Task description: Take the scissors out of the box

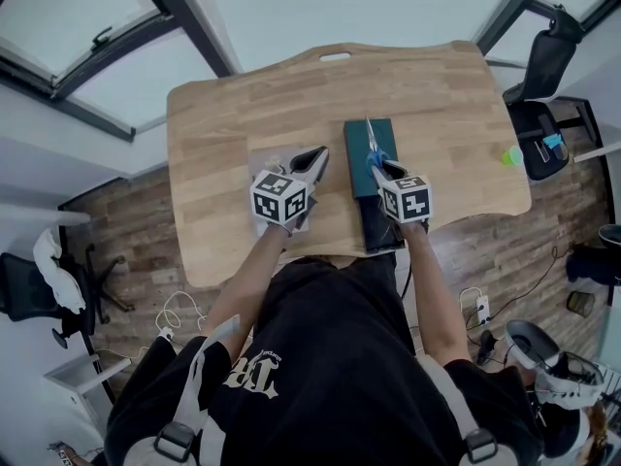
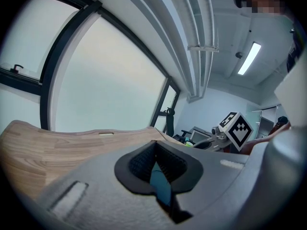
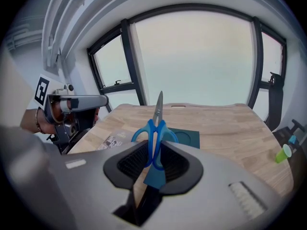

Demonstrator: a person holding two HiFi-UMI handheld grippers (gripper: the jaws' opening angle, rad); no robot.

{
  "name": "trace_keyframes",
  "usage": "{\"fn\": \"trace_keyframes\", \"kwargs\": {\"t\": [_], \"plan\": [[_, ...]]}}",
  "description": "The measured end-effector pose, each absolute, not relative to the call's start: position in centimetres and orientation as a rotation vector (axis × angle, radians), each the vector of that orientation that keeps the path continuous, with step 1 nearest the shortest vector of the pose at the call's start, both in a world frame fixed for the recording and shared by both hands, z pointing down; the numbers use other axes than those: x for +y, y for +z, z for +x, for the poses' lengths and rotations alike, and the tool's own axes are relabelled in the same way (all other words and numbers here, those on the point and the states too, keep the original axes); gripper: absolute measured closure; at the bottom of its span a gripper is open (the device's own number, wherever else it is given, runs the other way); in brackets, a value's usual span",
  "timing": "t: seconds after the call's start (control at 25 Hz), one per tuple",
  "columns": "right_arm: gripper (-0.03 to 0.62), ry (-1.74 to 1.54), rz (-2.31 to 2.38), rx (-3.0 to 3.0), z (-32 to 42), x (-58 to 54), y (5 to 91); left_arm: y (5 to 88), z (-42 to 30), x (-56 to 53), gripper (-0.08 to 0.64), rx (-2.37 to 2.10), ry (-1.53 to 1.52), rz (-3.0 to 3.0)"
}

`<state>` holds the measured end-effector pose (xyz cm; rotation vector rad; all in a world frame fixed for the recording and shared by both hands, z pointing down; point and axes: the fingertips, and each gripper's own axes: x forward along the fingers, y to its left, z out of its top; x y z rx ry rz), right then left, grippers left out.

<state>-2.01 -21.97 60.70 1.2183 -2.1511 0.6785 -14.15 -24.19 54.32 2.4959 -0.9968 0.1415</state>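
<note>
Here the scissors point(image 3: 155, 127) point blades-first ahead of the right gripper point(image 3: 154, 158).

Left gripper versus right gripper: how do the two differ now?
The grey right gripper is clamped on the handles of the blue-handled scissors, blades pointing away; the grey left gripper has its jaws together on nothing. In the head view the right one is above the dark green box, the left one beside it over the wooden table. Both carry a black-and-white marker cube.

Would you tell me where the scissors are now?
In the head view, the scissors sit right of centre, clamped in the right gripper over the green box.
</note>
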Motion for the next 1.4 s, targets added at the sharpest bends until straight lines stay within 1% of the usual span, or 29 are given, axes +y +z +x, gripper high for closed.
{"fn": "trace_keyframes", "kwargs": {"t": [1.4], "plan": [[0.506, 0.538, 1.403, -2.308, -1.1, -22.6, 50.2, 45.7, -14.7, -24.1, 0.560, -1.044, -0.023, 2.590]]}}
